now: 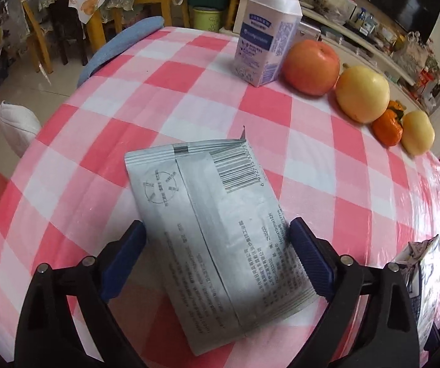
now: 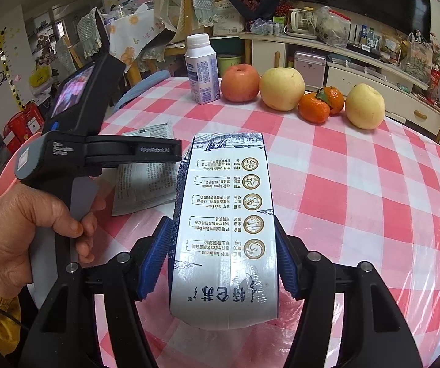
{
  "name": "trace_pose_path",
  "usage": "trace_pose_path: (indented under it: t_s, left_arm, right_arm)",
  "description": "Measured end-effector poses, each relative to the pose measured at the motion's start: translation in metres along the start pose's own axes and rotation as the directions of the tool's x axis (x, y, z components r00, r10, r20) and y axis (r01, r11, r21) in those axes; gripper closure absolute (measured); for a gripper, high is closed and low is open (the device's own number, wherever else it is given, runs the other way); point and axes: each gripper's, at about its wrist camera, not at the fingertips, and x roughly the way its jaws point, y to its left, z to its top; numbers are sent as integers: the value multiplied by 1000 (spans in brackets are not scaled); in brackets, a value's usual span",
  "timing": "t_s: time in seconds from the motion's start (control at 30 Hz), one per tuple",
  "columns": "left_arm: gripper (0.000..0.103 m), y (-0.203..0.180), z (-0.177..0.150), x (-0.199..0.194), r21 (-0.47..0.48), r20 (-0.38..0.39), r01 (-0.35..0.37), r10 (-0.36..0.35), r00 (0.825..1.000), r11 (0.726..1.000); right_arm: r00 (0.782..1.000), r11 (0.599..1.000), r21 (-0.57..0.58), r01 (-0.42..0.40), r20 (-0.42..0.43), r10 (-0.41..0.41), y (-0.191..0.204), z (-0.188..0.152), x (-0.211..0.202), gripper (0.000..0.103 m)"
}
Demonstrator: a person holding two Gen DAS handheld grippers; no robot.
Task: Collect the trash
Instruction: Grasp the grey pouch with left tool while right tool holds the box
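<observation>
- The right claw [image 2: 223, 263] was closed on a white milk carton [image 2: 224, 230], its blue pads pressed to the carton's 2 long sides, the carton lifted at a slant above the checked counter [image 2: 358, 190]. That piece of trash looked collected but not yet dropped anywhere.
- The left claw [image 1: 217, 257] stood wide, its jaws on either side of a grey foil wrapper [image 1: 207, 224] that lay flat on the counter. The pads sat just beside the wrapper's edges; I could not tell that they pressed on it, so I judged it not yet gripped.
- No bin or bag for the trash showed in either view.
- A capped drink bottle [image 2: 201, 70] stood at the far edge beside a row of fruit [image 2: 281, 87]; whether the bottle counted as trash could not be told.
</observation>
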Motion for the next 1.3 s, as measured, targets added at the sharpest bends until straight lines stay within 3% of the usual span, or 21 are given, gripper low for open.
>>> trace_pose_path:
  t_s: [0.23, 0.33, 0.6, 0.77, 0.87, 0.93, 0.97, 1.07, 1.17, 1.3]
  left_arm:
    - [9, -11, 2, 4, 57, 25, 4, -5, 1000, 998]
    - [21, -14, 1, 0, 89, 39, 16, -19, 999, 996]
    - [48, 3, 8, -5, 67, 32, 87, -89, 995, 994]
    - [56, 9, 9, -14, 111, 50, 93, -99, 994, 989]
    - [52, 7, 6, -23, 129, 65, 87, -96, 993, 988]
    - [35, -1, 5, -30, 150, 89, 74, -88, 992, 986]
    - [19, -8, 4, -32, 170, 102, 50, -68, 992, 984]
    - [17, -23, 2, -23, 203, 81, 24, -41, 996, 979]
    - [17, -28, 4, -6, 169, 52, -21, 13, 999, 985]
    - [9, -33, 6, 7, 173, 46, -54, 47, 998, 983]
  right_arm:
    - [1000, 1000, 6, -2, -3, 2, 0, 0, 2, 39]
    - [1000, 1000, 2, -6, -6, 6, 1, 0, 4, 39]
    - [1000, 1000, 9, -18, -17, 18, 1, -1, 8, 39]
    - [999, 1000, 4, -21, -25, 21, 4, -3, 10, 39]
    - [1000, 1000, -2, -20, -23, 20, 5, -2, 10, 39]
    - [1000, 1000, -1, -21, -20, 21, 5, -1, 10, 39]
    - [1000, 1000, 1, -21, -19, 21, 4, -1, 10, 39]
    - [1000, 1000, 4, -17, -18, 17, 3, -3, 10, 39]
    - [1000, 1000, 11, 4, -20, -4, -1, -3, 10, 39]
    - [1000, 999, 34, 4, -29, -3, -8, -4, 12, 39]
